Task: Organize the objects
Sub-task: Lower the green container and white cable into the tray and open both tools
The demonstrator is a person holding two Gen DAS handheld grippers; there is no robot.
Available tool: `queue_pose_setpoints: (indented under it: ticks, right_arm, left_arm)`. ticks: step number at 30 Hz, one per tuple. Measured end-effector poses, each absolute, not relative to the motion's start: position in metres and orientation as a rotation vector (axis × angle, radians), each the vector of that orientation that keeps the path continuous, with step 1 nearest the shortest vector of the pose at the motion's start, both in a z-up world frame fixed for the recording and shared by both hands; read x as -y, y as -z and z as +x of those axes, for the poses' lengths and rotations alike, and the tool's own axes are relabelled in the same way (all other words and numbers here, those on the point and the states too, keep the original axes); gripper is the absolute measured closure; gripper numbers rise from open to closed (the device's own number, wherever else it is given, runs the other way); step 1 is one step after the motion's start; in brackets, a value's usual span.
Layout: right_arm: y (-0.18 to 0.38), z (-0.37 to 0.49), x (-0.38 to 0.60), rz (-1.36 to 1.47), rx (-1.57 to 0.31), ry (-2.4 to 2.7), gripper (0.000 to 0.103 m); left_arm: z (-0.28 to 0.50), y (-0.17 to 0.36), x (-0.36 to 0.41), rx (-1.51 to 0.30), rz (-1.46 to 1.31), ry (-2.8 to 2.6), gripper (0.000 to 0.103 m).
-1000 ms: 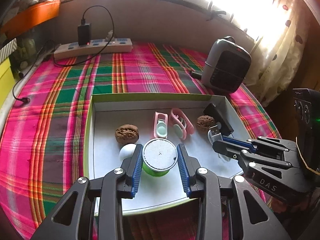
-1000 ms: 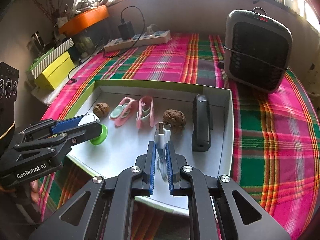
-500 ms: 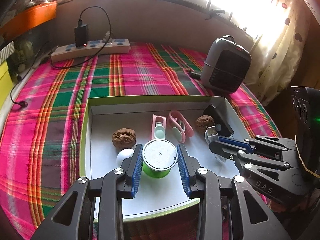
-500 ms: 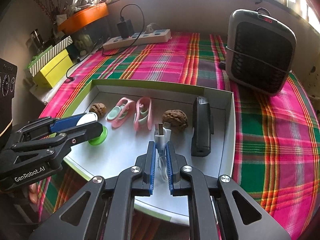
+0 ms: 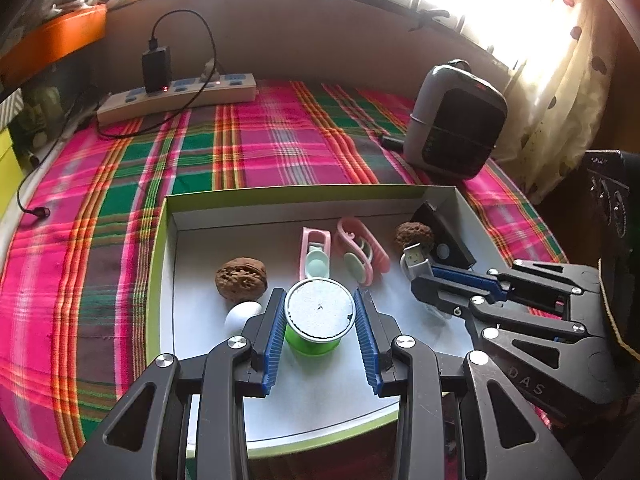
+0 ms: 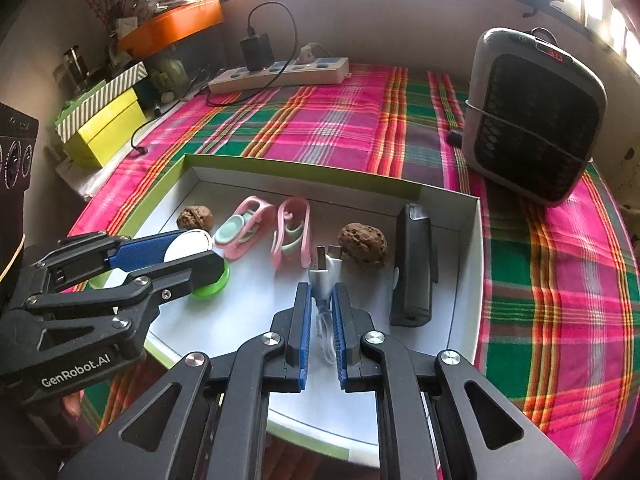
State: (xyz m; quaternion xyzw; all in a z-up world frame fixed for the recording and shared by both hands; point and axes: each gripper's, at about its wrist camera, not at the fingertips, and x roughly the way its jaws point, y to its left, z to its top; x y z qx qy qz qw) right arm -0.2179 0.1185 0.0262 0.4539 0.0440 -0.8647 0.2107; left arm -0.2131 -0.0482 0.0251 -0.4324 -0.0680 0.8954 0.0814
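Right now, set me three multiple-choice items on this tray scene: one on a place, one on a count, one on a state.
1. Where does the black device lie in the tray?
A. along the right wall
B. against the left wall
C. outside the tray

2. How many walnuts are in the tray?
A. one
B. two
C. four

3. What is the right tool doing?
A. standing wide open over bare tray
B. shut on the white USB cable
C. shut on a walnut

Answers: 1 A, it lies lengthwise beside the tray's right wall. 2 B, the left walnut and the right walnut are the only ones. 3 B, its blue pads pinch the cable behind the plug.
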Motion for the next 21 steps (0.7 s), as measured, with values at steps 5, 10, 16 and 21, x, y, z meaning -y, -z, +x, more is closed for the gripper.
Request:
queue_pose_setpoints:
  ticks: [5,10,16,21]
  right_arm:
    - [-0.025,-0.223,-0.117,1.265,-0.150,2.422,0.092]
    - [-0.024,-0.227,-0.115,1.266,-0.154,2.432,0.092]
    - [-0.023,-0.230,-0.113,1.261,-0.166,2.442,0.092]
    - [-0.023,-0.231,-0.111,1.248,-0.190,2.464,0.092]
  left_arm:
    - [-0.215,-0.023,0.049,0.194,-1.296,-2.690,0.071]
    - [-0.216,-0.023,0.052,0.180,-1.292,-2.708,0.071]
    - [-0.219,-0.023,0.054,0.169,-1.288,-2.722,0.071]
    - [-0.219,-0.023,0.055,0.161,-1.284,-2.727,0.071]
